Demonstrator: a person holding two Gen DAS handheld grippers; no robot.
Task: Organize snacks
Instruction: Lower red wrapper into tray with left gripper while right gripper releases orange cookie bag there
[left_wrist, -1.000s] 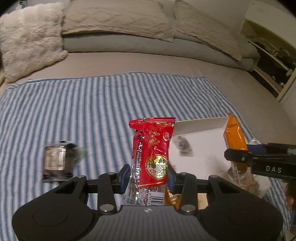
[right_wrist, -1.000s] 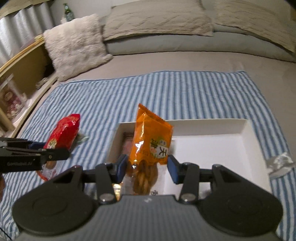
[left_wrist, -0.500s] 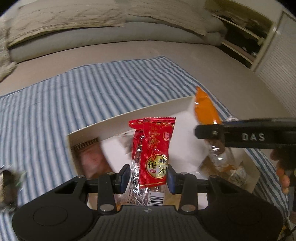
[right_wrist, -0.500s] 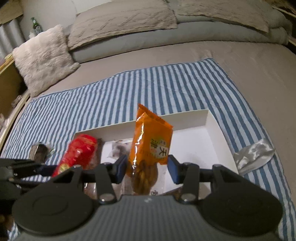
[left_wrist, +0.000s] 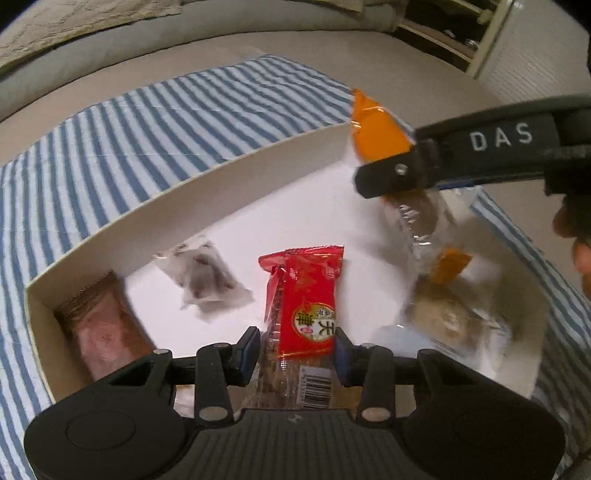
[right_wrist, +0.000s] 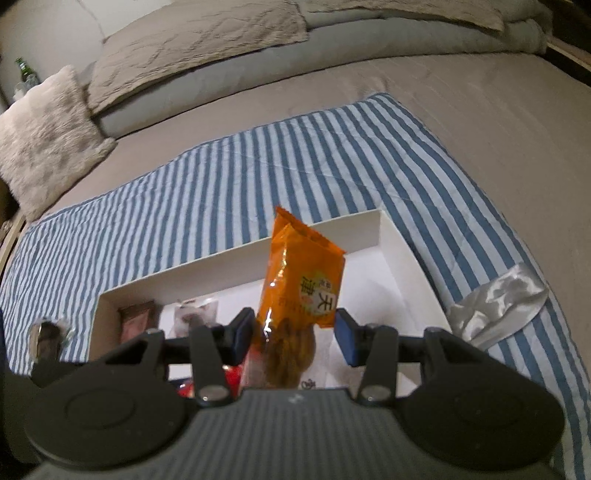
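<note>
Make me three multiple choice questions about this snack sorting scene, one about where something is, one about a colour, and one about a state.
1. Where does the silver wrapper lie?
A. inside the white box
B. on the striped cloth right of the box
C. on the fluffy pillow

2. What colour is the packet in the left claw?
A. red
B. green
C. purple

3. How is the right claw standing?
A. wide open and empty
B. closed on an orange packet
C. closed on the box wall

Answers:
1. B: the wrapper rests on the striped cloth, outside the right wall of the white box.
2. A: the red packet sits between the left claw's pads.
3. B: the orange packet stands up between the right claw's pads.
</note>
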